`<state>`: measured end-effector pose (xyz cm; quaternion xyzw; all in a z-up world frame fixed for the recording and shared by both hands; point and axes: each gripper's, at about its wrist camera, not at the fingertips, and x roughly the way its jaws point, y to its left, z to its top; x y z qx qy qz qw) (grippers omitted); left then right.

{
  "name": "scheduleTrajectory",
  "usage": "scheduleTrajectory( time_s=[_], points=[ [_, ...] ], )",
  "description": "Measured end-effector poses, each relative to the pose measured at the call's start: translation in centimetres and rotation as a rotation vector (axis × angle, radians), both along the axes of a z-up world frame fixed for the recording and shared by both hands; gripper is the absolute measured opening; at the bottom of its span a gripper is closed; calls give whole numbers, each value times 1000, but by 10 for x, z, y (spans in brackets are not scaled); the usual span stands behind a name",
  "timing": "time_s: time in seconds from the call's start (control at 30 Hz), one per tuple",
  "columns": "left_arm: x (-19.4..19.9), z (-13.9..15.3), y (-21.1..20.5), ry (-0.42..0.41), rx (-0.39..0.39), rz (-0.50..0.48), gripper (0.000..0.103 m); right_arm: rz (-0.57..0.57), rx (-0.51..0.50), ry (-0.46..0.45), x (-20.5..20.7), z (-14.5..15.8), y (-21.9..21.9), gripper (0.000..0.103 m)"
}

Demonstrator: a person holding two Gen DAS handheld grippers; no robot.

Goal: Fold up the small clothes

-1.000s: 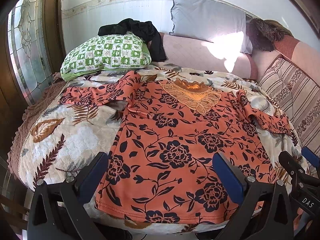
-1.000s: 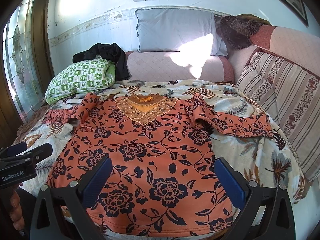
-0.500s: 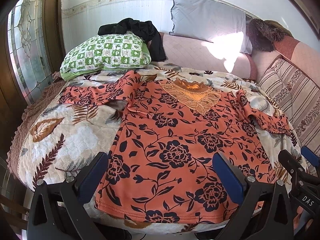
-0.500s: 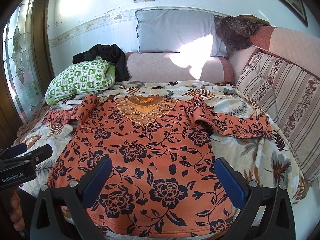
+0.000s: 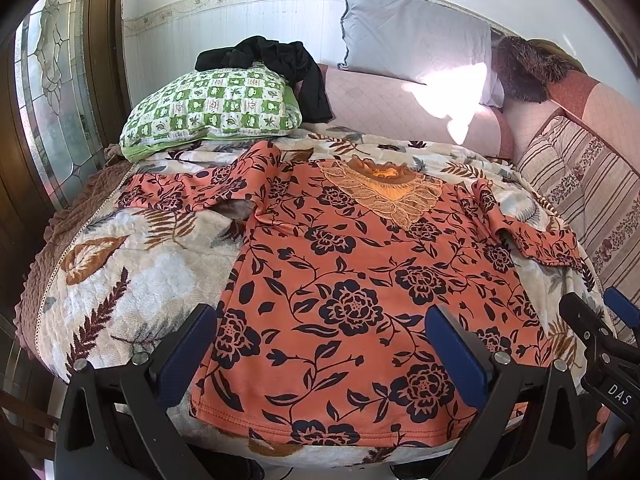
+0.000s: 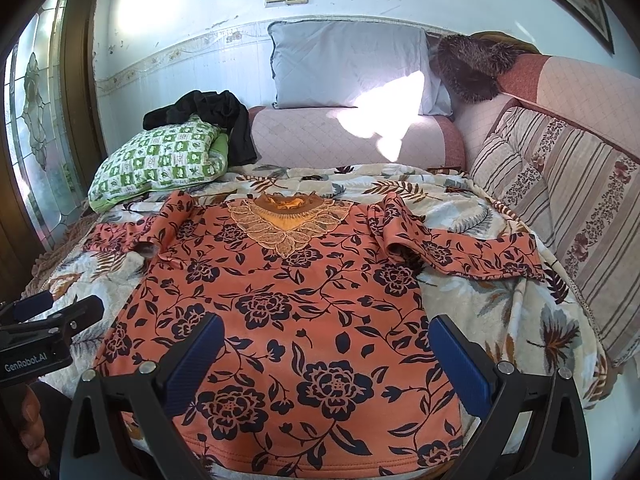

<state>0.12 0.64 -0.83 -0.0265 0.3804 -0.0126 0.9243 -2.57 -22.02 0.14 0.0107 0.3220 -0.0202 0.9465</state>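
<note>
Shirt (image 5: 352, 280) spread flat for folding, sleeves at nine and three o'clock; my left gripper (image 5: 320, 344) and right gripper (image 6: 326, 354) hang spread wide, empty, above the hem

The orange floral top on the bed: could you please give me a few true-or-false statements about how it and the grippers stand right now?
1. The orange floral top lies spread flat, neckline away from the grippers. True.
2. The left gripper is shut on the hem. False: it is open and holds nothing.
3. The black garment lies on the green checked pillow. True.
4. Both sleeves are folded across the chest. False: they lie out to the sides.
5. The right gripper is open. True.
</note>
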Motion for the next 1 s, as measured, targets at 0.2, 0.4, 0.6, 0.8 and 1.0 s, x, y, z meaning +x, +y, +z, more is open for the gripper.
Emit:
scheduleTrajectory(
  time_s=[0.2,0.4,0.6,0.8,1.0],
  points=[
    [0,0,-1,-2,2,1,103,3,1,-1,-1,1,0,103],
    [0,0,-1,5,1,-3,103,2,3,5,-1,1,0,103],
    [0,-1,-2,2,4,-4,103,0,8,7,1,1,-2,103],
    [1,-3,-2,4,5,-8,103,-1,8,7,4,0,-2,103],
    [3,-4,-3,9,6,-13,103,-2,8,6,4,-1,-3,103]
  ],
)
